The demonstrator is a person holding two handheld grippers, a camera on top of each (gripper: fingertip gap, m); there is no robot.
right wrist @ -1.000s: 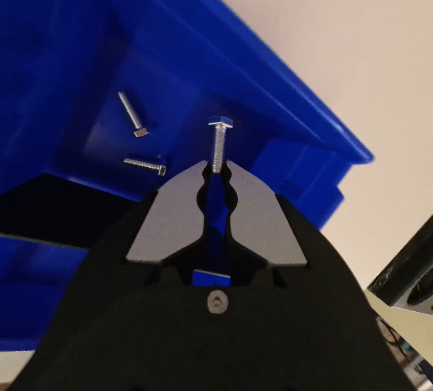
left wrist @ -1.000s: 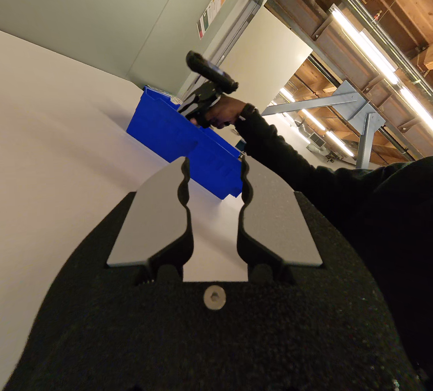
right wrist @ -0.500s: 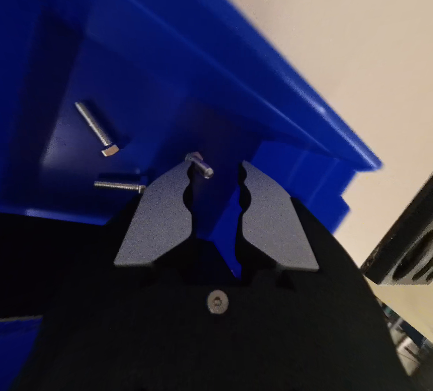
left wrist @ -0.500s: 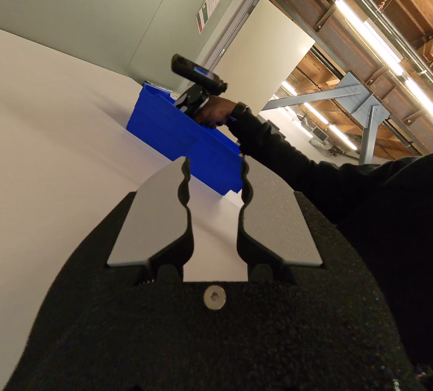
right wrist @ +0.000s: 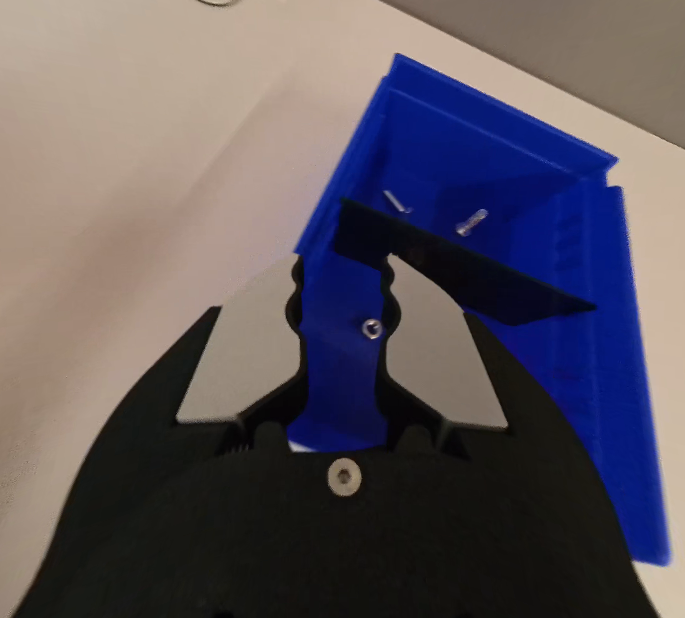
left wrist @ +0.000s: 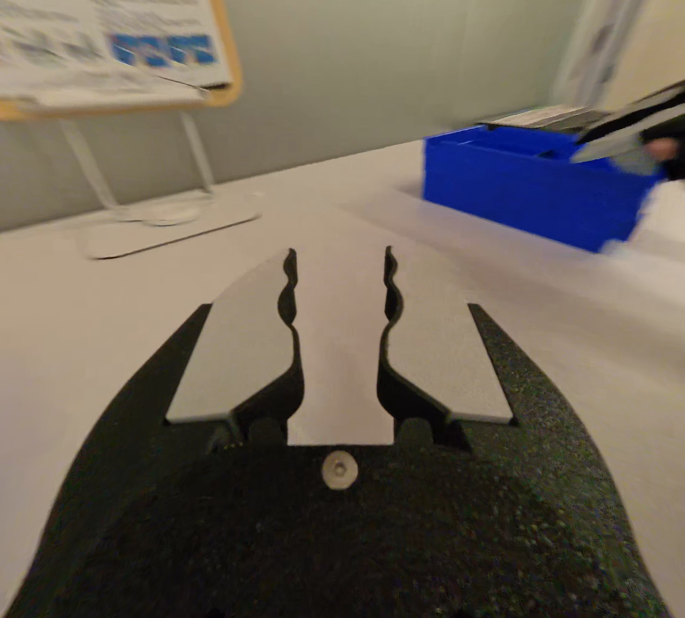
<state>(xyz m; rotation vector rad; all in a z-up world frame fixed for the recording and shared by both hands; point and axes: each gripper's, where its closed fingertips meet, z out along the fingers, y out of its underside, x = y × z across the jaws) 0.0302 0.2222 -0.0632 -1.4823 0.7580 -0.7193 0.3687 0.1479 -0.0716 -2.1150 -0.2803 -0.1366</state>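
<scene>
The white table (left wrist: 111, 304) carries a blue bin (right wrist: 556, 304) with a black divider (right wrist: 482, 274), just beyond which lie two silver bolts (right wrist: 470, 222) in the far compartment. The right gripper (right wrist: 343, 263) hangs over the near compartment, jaws apart and gripping nothing, a small silver bolt (right wrist: 371, 329) seen end-on between its fingers; I cannot tell whether it touches the right pad. The left gripper (left wrist: 339, 252), open and empty, hovers over bare table well apart from the bin; motion blur suggests quick swings, so a finger could clip the bin wall and jolt the bolts

Left wrist view looks low across the desk (left wrist: 111, 304) toward the bin (left wrist: 519, 192); right wrist view looks steeply down into that bin (right wrist: 556, 140), close.
</scene>
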